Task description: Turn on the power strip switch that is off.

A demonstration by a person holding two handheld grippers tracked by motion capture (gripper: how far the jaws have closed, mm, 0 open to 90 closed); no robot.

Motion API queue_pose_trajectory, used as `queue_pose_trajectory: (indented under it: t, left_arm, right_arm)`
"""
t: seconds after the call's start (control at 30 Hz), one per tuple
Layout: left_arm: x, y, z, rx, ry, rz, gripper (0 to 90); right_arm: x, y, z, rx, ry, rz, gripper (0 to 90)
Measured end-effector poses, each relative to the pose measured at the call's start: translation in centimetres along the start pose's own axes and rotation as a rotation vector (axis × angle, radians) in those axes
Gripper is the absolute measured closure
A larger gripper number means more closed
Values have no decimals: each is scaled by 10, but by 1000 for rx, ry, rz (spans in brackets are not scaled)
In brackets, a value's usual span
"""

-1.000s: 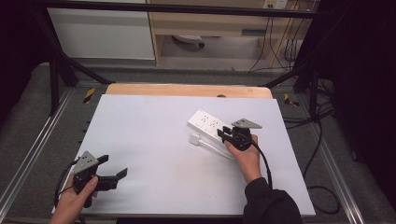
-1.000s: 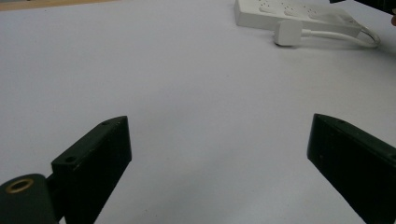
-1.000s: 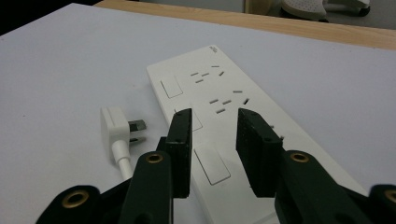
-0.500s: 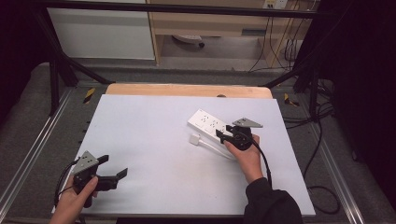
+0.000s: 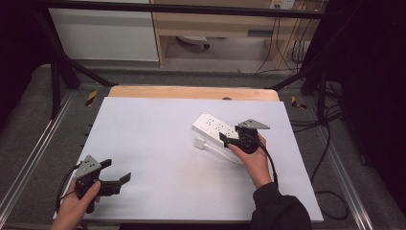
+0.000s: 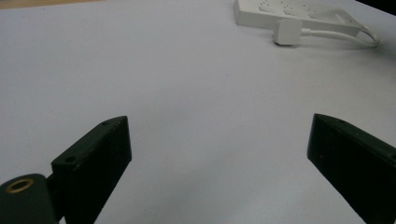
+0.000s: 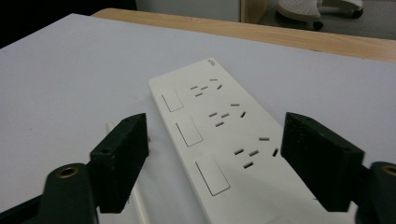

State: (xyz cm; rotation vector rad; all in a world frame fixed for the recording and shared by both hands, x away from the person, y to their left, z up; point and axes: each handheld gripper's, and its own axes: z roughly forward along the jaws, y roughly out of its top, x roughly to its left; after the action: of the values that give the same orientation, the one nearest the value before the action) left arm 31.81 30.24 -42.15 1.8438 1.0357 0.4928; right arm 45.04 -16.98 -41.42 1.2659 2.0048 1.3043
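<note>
Bench (image 5: 158,143): white sheet over a wooden top, whose bare wood shows along the far edge.
Power strip (image 5: 216,128): white, lying flat on the right half of the bench, angled; three socket groups, each with a rocker switch, face up in the right gripper view.
Plug (image 5: 199,143): white, just beside the strip's near long side, its cord (image 5: 225,154) curving back toward the strip's end.
Right tongs (image 5: 231,140): jaws spread wide, holding nothing, poised over the strip's near end; in the right gripper view the strip's body runs up between the two black jaws.
Left tongs (image 5: 116,176): jaws apart and empty, low at the near left corner of the bench, well apart from the strip.
Step in hand (judged): closing on the near end of the strip to lift or shift it.
Doing it well: centre the jaws across the strip's width, lower until they bracket both long sides, then squeeze on the plain edges, not on the switches.
Risk: the cord lies near the left jaw and could be pinched or dragged.
</note>
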Motion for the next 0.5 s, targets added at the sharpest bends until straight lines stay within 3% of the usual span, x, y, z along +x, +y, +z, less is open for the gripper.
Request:
queue_pose_trajectory:
  t: [0.23,0.37,0.5]
  left_arm:
    - [0,0,0,0,0,-2,66]
    - [0,0,0,0,-1,-2,66]
    - [0,0,0,-1,0,-2,66]
  right_arm:
    - [2,7,-8,-5,-45,-8,60]
    - [2,9,-12,-2,-95,-4,61]
    - [0,9,-16,-6,-116,-7,60]
